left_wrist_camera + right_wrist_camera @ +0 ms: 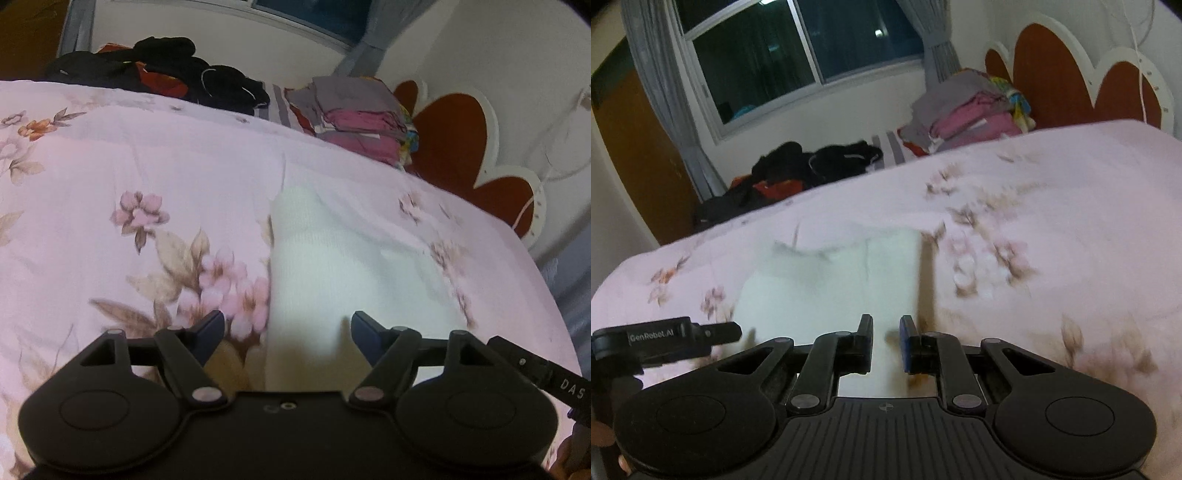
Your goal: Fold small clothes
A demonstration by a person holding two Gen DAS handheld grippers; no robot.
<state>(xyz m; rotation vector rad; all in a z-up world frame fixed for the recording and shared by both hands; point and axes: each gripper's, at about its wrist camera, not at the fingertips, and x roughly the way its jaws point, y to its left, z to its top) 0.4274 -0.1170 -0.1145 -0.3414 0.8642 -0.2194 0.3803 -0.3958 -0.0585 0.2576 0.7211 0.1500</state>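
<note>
A white knit garment (314, 266) lies flat on the pink floral bedspread (110, 184). In the right wrist view the same garment (831, 284) is a folded rectangle with a straight right edge. My left gripper (288, 326) hovers just above its near left part, jaws wide open with nothing between them. My right gripper (886, 334) hangs over the garment's near right part. Its jaws stand a narrow gap apart and only the cloth below shows through. Its fingers cast a shadow on the cloth.
A stack of folded grey and pink clothes (362, 114) sits at the far edge by the red-and-white headboard (450, 136). A heap of dark and red clothes (812, 162) lies at the far left, under a window (798, 55).
</note>
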